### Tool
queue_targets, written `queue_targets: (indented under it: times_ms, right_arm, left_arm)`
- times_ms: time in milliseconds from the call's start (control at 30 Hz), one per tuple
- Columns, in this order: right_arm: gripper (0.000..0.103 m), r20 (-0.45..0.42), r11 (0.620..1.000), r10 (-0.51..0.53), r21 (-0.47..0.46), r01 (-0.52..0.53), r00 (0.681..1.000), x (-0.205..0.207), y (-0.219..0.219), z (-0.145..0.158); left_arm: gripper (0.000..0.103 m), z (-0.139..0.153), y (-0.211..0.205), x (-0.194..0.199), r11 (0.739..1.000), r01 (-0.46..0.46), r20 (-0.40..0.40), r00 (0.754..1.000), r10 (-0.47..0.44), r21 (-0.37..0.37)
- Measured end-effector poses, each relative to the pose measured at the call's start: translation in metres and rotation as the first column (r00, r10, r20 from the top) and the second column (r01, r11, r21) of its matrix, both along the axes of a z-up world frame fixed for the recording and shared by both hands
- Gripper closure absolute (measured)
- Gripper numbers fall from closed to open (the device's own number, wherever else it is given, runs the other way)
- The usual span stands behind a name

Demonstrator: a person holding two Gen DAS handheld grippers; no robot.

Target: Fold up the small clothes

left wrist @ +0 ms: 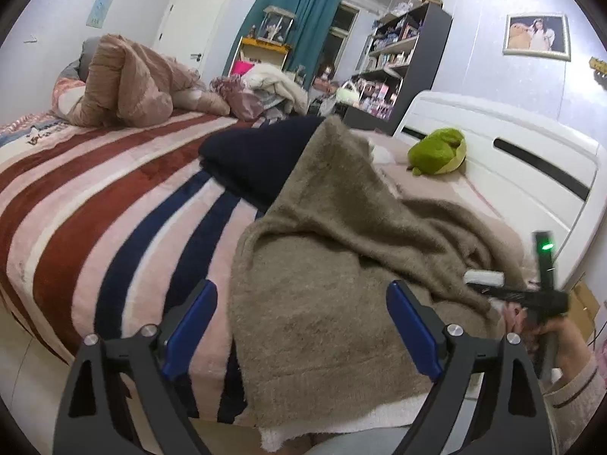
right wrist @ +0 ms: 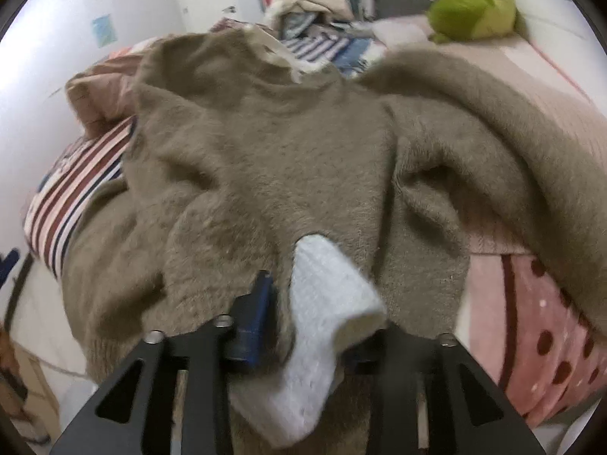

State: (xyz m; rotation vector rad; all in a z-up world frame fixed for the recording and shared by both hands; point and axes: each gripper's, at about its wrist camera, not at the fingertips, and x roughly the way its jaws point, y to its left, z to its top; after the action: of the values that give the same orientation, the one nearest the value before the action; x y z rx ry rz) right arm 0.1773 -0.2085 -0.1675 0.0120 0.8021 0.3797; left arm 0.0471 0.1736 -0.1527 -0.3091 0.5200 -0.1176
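A fuzzy taupe sweater (left wrist: 341, 227) lies rumpled on the bed's near corner, its hem hanging over the edge. My left gripper (left wrist: 301, 288) hovers open just above its lower part, blue pads wide apart and nothing between them. In the right wrist view the sweater (right wrist: 265, 151) spreads out ahead with its collar at the far end. Its white knit cuff (right wrist: 330, 322) lies between the jaws of my right gripper (right wrist: 299, 284). The left blue pad (right wrist: 254, 322) stands a little apart from the cuff, and the cuff hides the other pad. A hand holds the right gripper (left wrist: 489, 288) at the sweater's right side.
A folded navy garment (left wrist: 258, 155) lies just behind the sweater on the striped blanket (left wrist: 95, 197). A green plush toy (left wrist: 438, 151) sits by the white headboard (left wrist: 512, 159). A brown duvet heap (left wrist: 129, 83) and other clothes fill the far end. Pink dotted fabric (right wrist: 542, 333) hangs at the near right.
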Motion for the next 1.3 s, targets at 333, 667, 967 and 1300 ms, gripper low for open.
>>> queue_targets:
  times_ms: [333, 667, 967, 1300]
  right_arm:
    - [0.025, -0.142, 0.948, 0.154, 0.301, -0.106, 0.978, -0.065, -0.06, -0.045]
    - [0.024, -0.244, 0.922, 0.147, 0.384, -0.044, 0.959, -0.074, -0.064, -0.105]
    - [0.046, -0.2, 0.856, 0.241, 0.504, -0.111, 0.95, -0.069, -0.056, -0.105]
    - [0.096, -0.074, 0.876, 0.178, 0.466, -0.124, 0.981, -0.115, -0.086, -0.06]
  left_arm:
    - [0.014, -0.079, 0.008, 0.008, 0.995, 0.01, -0.226, 0.974, -0.034, -0.103]
    - [0.029, -0.122, -0.021, 0.02, 0.971, 0.032, -0.382, 0.916, -0.123, -0.237]
    - [0.082, -0.097, -0.046, 0.022, 0.971, 0.073, -0.328, 0.933, -0.147, -0.229]
    - [0.087, -0.026, -0.043, -0.021, 0.971, 0.142, -0.194, 0.965, -0.179, -0.192]
